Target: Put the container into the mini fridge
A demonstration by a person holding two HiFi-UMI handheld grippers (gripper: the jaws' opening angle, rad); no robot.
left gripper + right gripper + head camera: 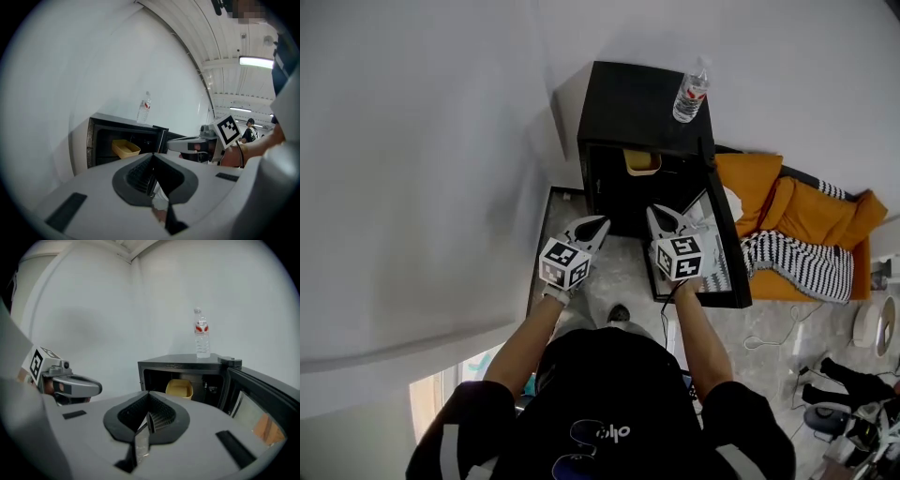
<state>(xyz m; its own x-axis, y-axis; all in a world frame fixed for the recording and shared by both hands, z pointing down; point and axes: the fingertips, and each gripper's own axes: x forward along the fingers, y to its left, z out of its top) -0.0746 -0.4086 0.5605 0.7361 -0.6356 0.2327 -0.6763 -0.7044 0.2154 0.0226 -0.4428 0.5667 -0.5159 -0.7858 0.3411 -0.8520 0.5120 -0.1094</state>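
Jaws on both are pressed shut with nothing between them: the left gripper [594,224] and the right gripper [662,217] each hang empty just in front of the mini fridge [636,101].

So the yellow container [641,161] is already inside, sitting up on the upper shelf toward the left of the opening. Job's basically done as far as placing goes. What's left, I'd guess, is the door [729,234], which hangs wide open on the right.

How I'd do it:
- Use the right gripper, since it's right beside the door. Shut jaws are fine for this, just go round to the outer face and push, no need to grab.
- Push low and steady near the free edge so it swings instead of rocking the whole box. That water bottle [691,92] is standing on top and looks tippy.
- Keep the left gripper out of the opening so it doesn't get pinched.
- I can't tell how deep the container sits, so ease the last bit shut in case its rim catches.
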